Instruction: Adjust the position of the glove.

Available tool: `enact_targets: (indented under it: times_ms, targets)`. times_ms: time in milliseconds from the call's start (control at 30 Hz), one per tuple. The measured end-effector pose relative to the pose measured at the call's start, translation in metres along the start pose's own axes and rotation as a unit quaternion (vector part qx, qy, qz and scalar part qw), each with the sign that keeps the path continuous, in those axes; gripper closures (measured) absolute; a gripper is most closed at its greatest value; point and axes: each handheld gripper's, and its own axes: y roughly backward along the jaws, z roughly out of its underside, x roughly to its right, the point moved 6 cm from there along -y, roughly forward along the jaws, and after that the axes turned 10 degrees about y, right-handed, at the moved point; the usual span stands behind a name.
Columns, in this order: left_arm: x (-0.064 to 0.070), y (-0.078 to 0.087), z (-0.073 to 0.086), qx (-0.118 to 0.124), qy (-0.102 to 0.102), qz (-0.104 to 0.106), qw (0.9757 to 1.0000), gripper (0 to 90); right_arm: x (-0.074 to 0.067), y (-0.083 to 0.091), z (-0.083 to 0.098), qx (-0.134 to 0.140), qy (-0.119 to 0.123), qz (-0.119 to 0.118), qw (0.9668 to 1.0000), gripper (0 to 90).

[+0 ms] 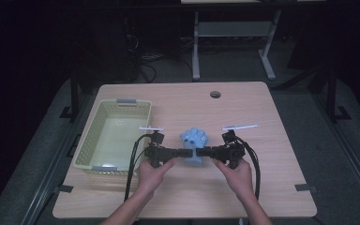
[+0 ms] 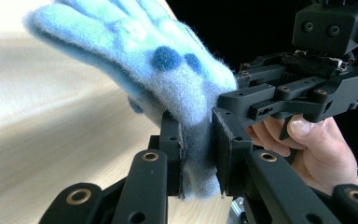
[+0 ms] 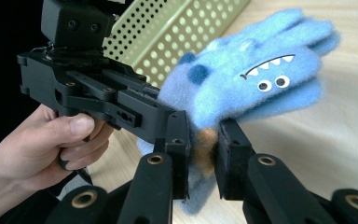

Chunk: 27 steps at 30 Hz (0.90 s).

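Over the middle of the table (image 1: 243, 187), both grippers have the blue glove (image 1: 193, 144) pinched between them, and it hangs clear of the wood, fingers fanned toward twelve o'clock. The left gripper (image 1: 185, 152) comes in from nine o'clock, its jaws narrow and clamped on the cuff; in the left gripper view the pads squeeze the grey-blue cuff edge (image 2: 198, 158) tight. The right gripper (image 1: 201, 151) comes in from three o'clock, jaws narrow too and biting the same cuff, with a bit of orange lining showing between them in the right gripper view (image 3: 204, 149).

Now, the worry. Both grips sit low on the cuff, close together, and the whole body of the glove flops above and beyond them. If the hands pull apart unevenly, I reckon the soft knit slides out of one pair of pads and the glove swings from the other. The fleece is fuzzy and springy, so a thin pinch could creep loose.

The yellow basket (image 1: 90, 140) sits at nine o'clock, just beside the left hand (image 1: 153, 174). A move that way brings the left gripper's cable and knuckles near the rim, and a snag there could tug the glove free. The drooping fingers could also catch the rim rather than dropping inside.
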Motion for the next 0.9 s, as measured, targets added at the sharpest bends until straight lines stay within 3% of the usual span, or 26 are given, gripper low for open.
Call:
enact_targets:
  times_ms: [300, 600, 900]
  targets:
    - [0.007, 0.019, -0.015, 0.01, -0.007, 0.005, 0.9999, 74.8, -0.01, -0.003, -0.021, 0.006, 0.014, -0.004, 0.9999, 76.4]
    - [0.013, 0.037, -0.029, 0.021, -0.029, -0.009, 0.9993, 74.7, -0.017, -0.009, -0.041, 0.016, 0.026, -0.009, 0.9995, 75.8]
    - [0.01, 0.052, -0.035, 0.025, -0.031, -0.015, 0.9991, 74.8, -0.023, -0.021, -0.052, 0.013, 0.024, -0.016, 0.9995, 75.6]
